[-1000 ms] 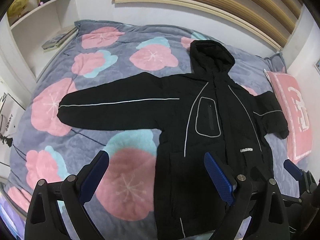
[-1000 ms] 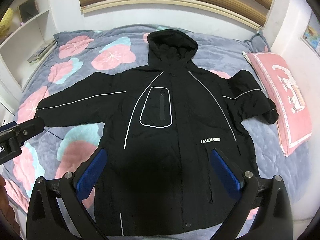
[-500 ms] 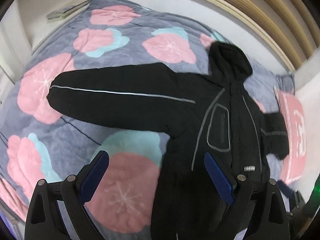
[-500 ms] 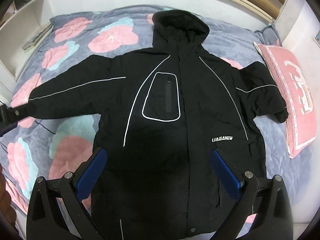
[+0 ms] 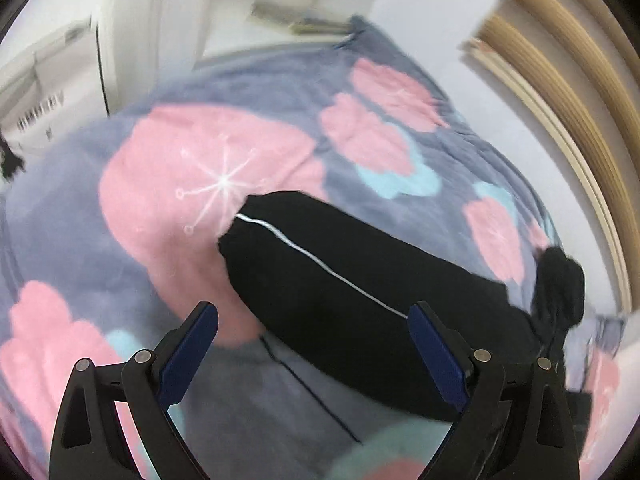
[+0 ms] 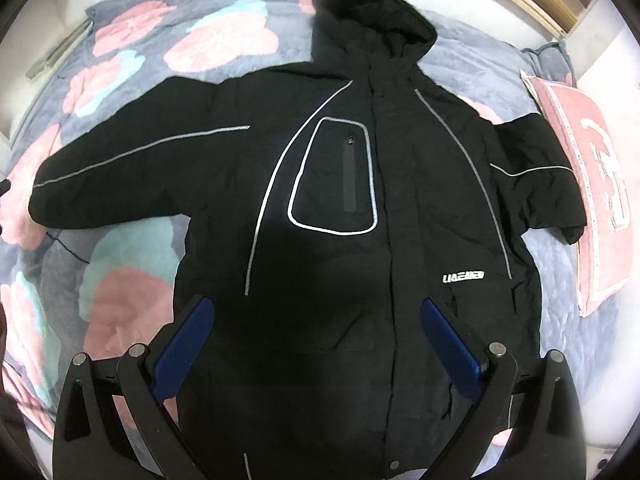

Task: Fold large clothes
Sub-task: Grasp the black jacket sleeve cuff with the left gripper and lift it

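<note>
A black hooded jacket (image 6: 360, 220) with grey piping lies flat, front up, on the bed, both sleeves spread out. My right gripper (image 6: 316, 344) is open and empty, hovering over the jacket's lower front. In the left wrist view the jacket's left sleeve (image 5: 340, 280) stretches from its cuff at centre toward the hood at right. My left gripper (image 5: 312, 352) is open and empty, just above and short of the sleeve near its cuff end.
The bed carries a grey blanket with pink and teal flowers (image 6: 128, 312). A pink pillow (image 6: 592, 200) lies at the right edge beside the right sleeve. White shelving (image 5: 132, 20) and a wall stand beyond the bed's left side; a wooden slatted headboard (image 5: 568, 92) is behind.
My left gripper has swung left and down toward the left sleeve's cuff, which now fills its view. My right gripper has dropped slightly closer to the jacket. Both stay open.
</note>
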Action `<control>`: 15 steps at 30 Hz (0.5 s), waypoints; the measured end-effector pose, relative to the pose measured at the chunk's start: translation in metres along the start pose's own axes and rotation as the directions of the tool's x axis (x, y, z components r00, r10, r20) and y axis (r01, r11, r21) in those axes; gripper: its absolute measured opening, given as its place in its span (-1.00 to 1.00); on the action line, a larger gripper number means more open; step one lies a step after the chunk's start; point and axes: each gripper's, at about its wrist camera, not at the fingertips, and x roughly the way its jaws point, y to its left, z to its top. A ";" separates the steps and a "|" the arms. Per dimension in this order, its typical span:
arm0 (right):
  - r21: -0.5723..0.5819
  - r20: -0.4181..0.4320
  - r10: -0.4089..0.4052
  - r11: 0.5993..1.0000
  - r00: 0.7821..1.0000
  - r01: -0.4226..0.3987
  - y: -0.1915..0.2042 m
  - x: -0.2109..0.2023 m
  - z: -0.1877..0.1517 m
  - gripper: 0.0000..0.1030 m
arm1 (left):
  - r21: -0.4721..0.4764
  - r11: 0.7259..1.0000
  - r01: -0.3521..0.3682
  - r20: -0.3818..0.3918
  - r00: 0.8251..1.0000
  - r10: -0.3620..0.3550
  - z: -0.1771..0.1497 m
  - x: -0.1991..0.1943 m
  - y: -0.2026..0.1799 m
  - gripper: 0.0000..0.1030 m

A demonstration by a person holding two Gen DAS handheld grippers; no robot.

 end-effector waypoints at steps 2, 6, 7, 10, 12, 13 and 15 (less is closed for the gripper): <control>-0.015 -0.012 -0.003 1.000 1.000 0.003 0.007 0.006 0.003 1.00 | -0.038 0.999 0.020 -0.026 0.999 -0.021 0.007 0.022 0.014 0.86; -0.054 -0.029 -0.012 0.999 1.000 0.010 0.020 0.015 0.007 1.00 | -0.091 0.995 -0.033 -0.076 0.997 0.026 0.015 0.072 0.035 0.86; -0.062 -0.033 -0.014 0.998 0.999 0.012 0.022 0.016 0.007 1.00 | -0.104 0.994 -0.041 -0.087 0.996 0.032 0.017 0.081 0.040 0.86; -0.082 -0.041 -0.015 0.997 0.999 0.012 0.027 0.020 0.008 1.00 | -0.151 0.986 -0.071 -0.124 0.991 0.052 0.020 0.109 0.053 0.83; -0.086 -0.044 -0.017 0.996 0.999 0.013 0.027 0.023 0.010 1.00 | -0.154 0.985 -0.078 -0.118 0.991 0.060 0.020 0.116 0.055 0.63; -0.086 -0.045 -0.017 0.996 0.999 0.013 0.026 0.024 0.011 1.00 | -0.142 0.987 -0.069 -0.108 0.993 0.054 0.021 0.116 0.052 0.31; -0.081 -0.048 -0.018 0.997 0.999 0.014 0.024 0.026 0.012 1.00 | -0.096 0.994 -0.045 -0.094 0.995 0.036 0.022 0.112 0.041 -0.12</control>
